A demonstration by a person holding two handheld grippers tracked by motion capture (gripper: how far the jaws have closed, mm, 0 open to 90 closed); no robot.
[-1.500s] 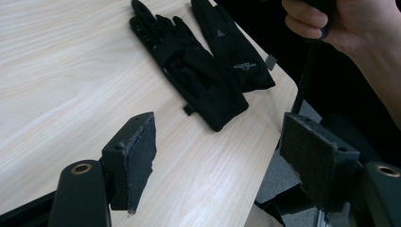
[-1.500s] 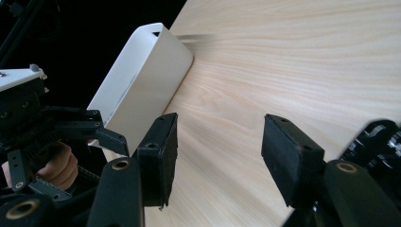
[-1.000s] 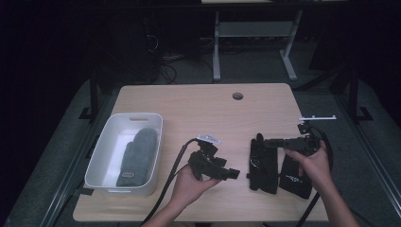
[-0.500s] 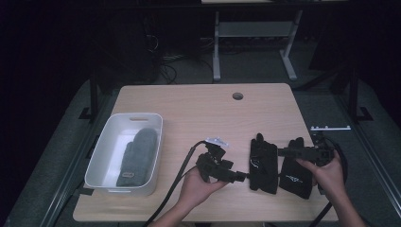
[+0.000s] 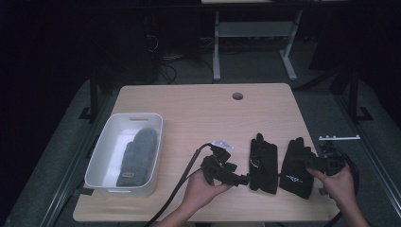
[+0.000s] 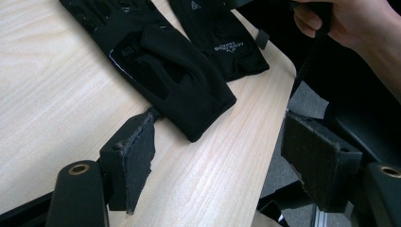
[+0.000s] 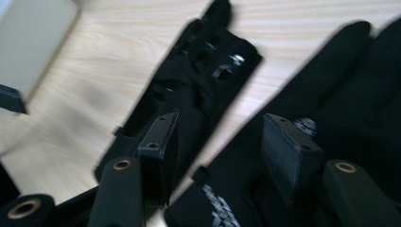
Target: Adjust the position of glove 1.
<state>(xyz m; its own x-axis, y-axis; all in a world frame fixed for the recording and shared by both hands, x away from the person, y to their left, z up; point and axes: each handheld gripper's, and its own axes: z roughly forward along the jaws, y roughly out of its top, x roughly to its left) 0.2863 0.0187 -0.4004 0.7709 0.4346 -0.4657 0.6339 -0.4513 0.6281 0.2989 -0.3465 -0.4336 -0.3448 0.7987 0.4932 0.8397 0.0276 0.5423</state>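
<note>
Two black gloves lie side by side at the table's near right, fingers pointing away: the left glove [image 5: 263, 163] [image 6: 179, 90] [image 7: 198, 75] and the right glove [image 5: 297, 170] [image 6: 222, 42] [image 7: 350, 94]. My left gripper [image 5: 242, 178] [image 6: 222, 165] lies low beside the left glove's cuff, jaws open with bare table between them. My right gripper [image 5: 309, 162] [image 7: 227, 156] points left over the right glove, open, nothing between its pads [image 7: 288, 156].
A white bin [image 5: 101, 156] [image 7: 33, 38] at the near left holds a grey mitten [image 5: 137, 156]. The table has a round cable hole [image 5: 237, 96] at the back. Its right edge [image 5: 326, 189] runs close past the right glove. A person's hand [image 6: 350, 23] holds the right gripper.
The right hand has drawn its gripper to the right and lower, toward the table's right edge. The left gripper has barely shifted. The gloves lie as before.
</note>
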